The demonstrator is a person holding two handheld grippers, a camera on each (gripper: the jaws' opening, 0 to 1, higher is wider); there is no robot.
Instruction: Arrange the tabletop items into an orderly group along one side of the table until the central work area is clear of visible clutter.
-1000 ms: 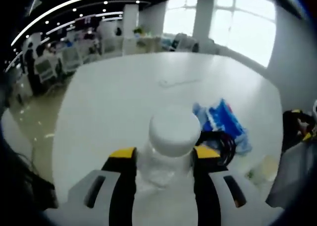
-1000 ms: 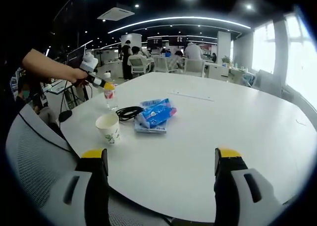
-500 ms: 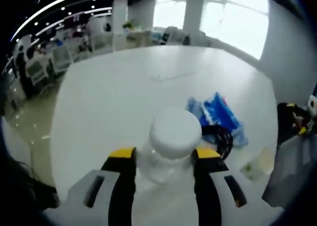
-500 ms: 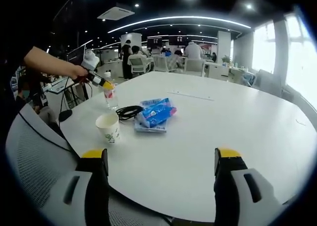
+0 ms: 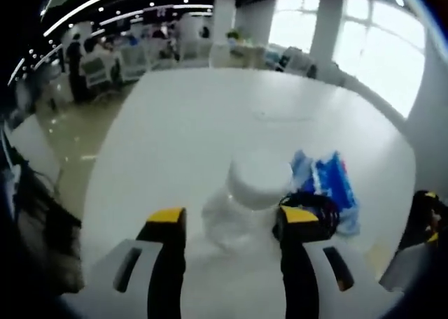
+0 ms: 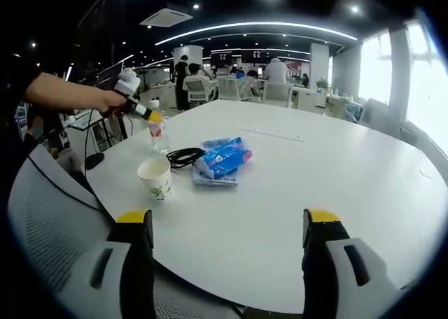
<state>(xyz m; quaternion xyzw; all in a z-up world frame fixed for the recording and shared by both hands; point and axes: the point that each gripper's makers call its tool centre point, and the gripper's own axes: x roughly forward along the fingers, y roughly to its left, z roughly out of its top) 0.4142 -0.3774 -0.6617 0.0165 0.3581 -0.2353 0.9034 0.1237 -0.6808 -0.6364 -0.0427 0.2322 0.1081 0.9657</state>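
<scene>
A clear bottle with a white cap stands between the jaws of my left gripper, which have parted slightly and leave a sliver of table showing on its left. In the right gripper view the same bottle rests on the white table near its left edge, under the left gripper. Beside it lie a black cable, blue packets and a paper cup. My right gripper hovers open over the near table edge, holding nothing.
A grey mesh chair stands against the table's near left edge. The person's arm reaches in from the left. Desks, chairs and people fill the office behind. The blue packets and cable lie just right of the bottle.
The left gripper's jaws have spread a little from the bottle, which they squeezed before. Its camera has swung, shifting the whole view. The right gripper has stayed put.
</scene>
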